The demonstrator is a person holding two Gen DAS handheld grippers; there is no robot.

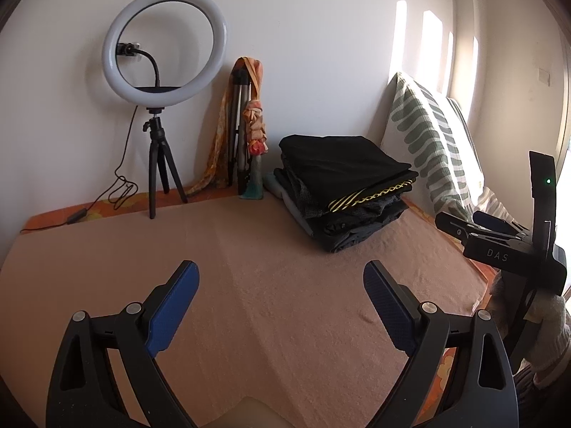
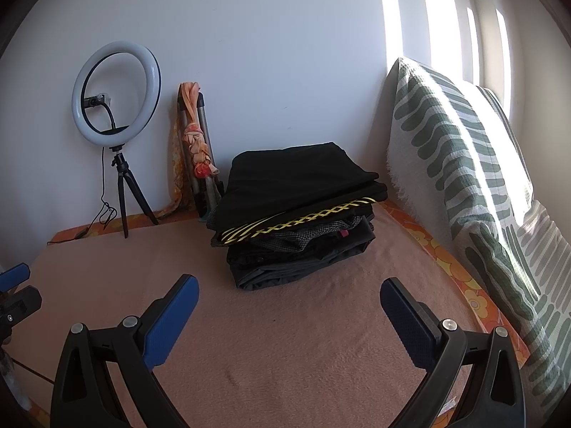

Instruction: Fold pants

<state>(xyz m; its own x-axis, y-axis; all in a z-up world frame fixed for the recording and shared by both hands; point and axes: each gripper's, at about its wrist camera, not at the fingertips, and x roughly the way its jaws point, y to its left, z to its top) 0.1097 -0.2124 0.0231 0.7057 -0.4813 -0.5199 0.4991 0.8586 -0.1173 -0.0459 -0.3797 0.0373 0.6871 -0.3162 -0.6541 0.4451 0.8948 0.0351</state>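
Both grippers hover low over a peach blanket (image 1: 249,267), side by side, nothing between their fingers.

Left gripper (image 1: 281,280): jaws spread wide, blue pads (image 1: 171,312) facing inward over bare blanket. Right gripper (image 2: 289,294): jaws likewise spread wide, empty. In the left view the right gripper's black body shows at the right edge, marked "DAS", a green light on its upright part. In the right view a blue tip of the left gripper shows at the left edge.

Pants: a stack (image 2: 299,214) of folded dark garments sits on the blanket toward the far right, near the wall. Top piece is plain black; under it a layer with yellow stripes and cross-stitch trim; lower layers grey and black, edges uneven. Cannot tell which pieces are pants.

Just right of the stack, a green-and-white pillow (image 2: 464,164) leans upright, sunlit. Back left, a ring light (image 1: 164,46) on a small tripod, cable trailing down. Between it and the stack, a folded tripod (image 1: 239,125) leans on the wall, an orange scarf (image 1: 255,121) tied around it.
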